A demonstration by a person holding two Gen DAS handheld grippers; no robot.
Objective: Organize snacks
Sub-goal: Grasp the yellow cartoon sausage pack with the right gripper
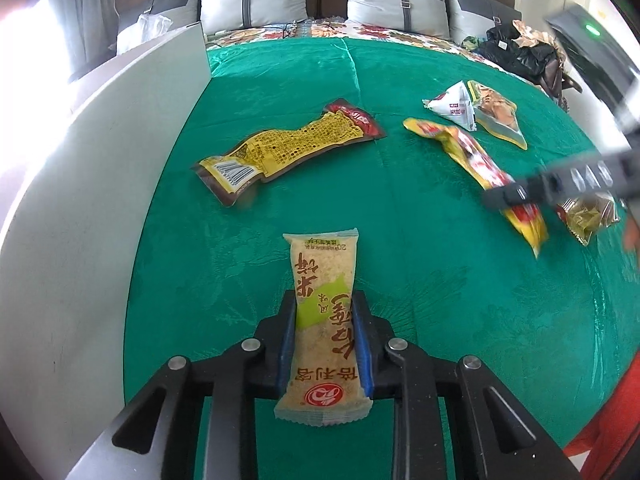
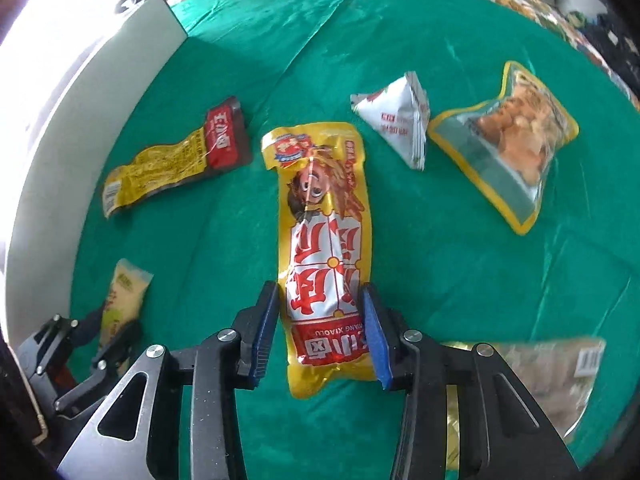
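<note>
My left gripper is shut on a pale rice cracker pack with green and red print, just above the green cloth; it also shows in the right wrist view. My right gripper is open, its jaws either side of a long yellow snack pack with a cartoon face, which lies on the cloth. In the left wrist view the right gripper is over that yellow pack. A yellow and dark red pack lies left of centre.
A white board wall stands along the left edge of the green cloth. A white triangular pack, a clear yellow-edged pack and a clear pack lie to the right. Pillows and dark bags are behind.
</note>
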